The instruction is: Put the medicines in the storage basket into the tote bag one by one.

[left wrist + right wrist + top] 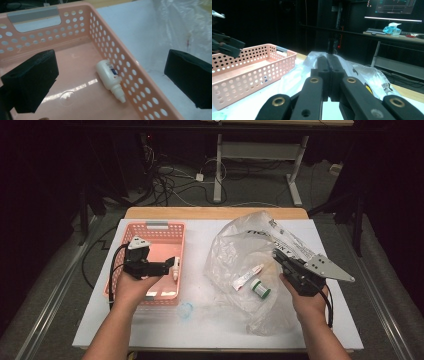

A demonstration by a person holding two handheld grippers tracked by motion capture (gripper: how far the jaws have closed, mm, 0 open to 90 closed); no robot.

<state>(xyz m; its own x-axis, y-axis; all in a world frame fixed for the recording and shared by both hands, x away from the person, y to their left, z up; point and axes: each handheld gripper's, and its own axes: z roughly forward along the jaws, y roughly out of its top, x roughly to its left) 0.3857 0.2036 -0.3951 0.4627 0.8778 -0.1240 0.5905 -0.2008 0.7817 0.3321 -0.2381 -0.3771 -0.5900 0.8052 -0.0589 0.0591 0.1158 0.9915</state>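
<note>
We see the plastic bag point(250, 265) pinched, apparently, by our right gripper point(328, 65), jaws pressed together. The tube point(248, 277) inside lies slantwise toward the pink basket point(159, 226), beside the right gripper; our left gripper point(171, 265) hangs spread, empty.

The room was dark, its edges lost in black. A white worktop point(310, 320) with a wooden far edge filled the lower middle of the high view. Grey floor point(320, 185) lay beyond it, with tangled cables point(165, 175) at upper centre-left. A white desk frame point(260, 157) stood at upper centre. In the right gripper view, a lit monitor point(395, 6) glowed at upper right above a desk point(397, 36) with clutter on it.
</note>
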